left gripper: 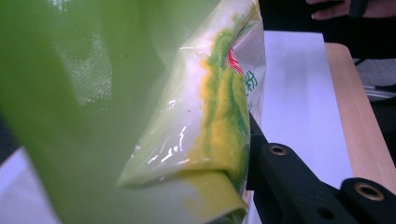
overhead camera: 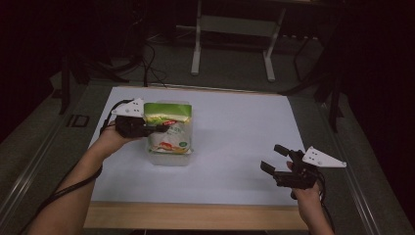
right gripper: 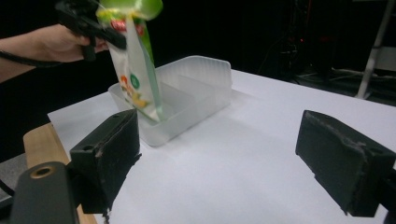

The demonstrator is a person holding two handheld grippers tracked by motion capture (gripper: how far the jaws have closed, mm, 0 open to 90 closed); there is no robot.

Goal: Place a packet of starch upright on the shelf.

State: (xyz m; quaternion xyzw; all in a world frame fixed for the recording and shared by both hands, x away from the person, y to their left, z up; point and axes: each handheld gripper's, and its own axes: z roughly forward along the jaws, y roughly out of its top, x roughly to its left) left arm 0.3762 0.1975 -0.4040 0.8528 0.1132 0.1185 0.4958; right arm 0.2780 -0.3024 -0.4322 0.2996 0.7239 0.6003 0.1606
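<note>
Your right gripper [overhead camera: 277,161] waits released, near right on the table [overhead camera: 235,142]. Left gripper [overhead camera: 155,128] fingers pinch the soft, light, slippery bag [right gripper: 135,70] near its top, over the plastic box [right gripper: 196,88].

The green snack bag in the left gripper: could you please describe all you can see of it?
The snack bag is glossy plastic film, green at the top, white below with red, yellow and orange print. It hangs upright, pinched near its top by the shut left gripper, its bottom corner inside the translucent plastic bin; whether it touches the floor is unclear.
</note>
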